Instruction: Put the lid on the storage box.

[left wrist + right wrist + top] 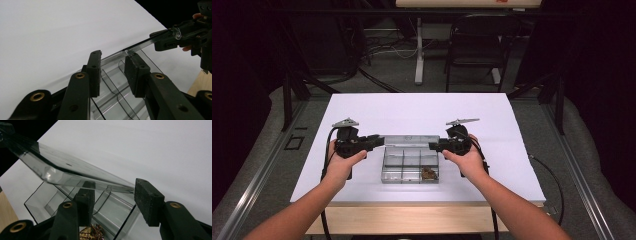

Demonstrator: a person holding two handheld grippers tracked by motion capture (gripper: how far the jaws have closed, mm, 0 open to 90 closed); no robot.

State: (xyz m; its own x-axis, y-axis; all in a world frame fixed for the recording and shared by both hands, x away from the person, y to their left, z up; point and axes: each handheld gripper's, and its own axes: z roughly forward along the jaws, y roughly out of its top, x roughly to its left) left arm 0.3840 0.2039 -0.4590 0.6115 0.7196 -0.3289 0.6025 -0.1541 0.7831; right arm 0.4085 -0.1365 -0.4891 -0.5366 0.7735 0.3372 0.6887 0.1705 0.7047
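A clear plastic compartment box (398,171) sits on the white table (412,107). Its clear lid (408,139) is raised at a slant. A small brown part with wires (428,173) lies in the front right compartment. My left gripper (379,141) is at the lid's left end and my right gripper (434,146) at its right end. In the left gripper view the jaws of the left gripper (112,72) stand apart, with the lid (140,46) edge running between the pads. In the right gripper view the right gripper (116,202) is open too, and the lid (75,170) reaches its right pad (147,200).
The table has a wooden front edge (412,217) and wide bare white areas on both sides and behind the box. Past the far edge stand a dark chair (477,45) and a white post (419,50), with cables on the floor.
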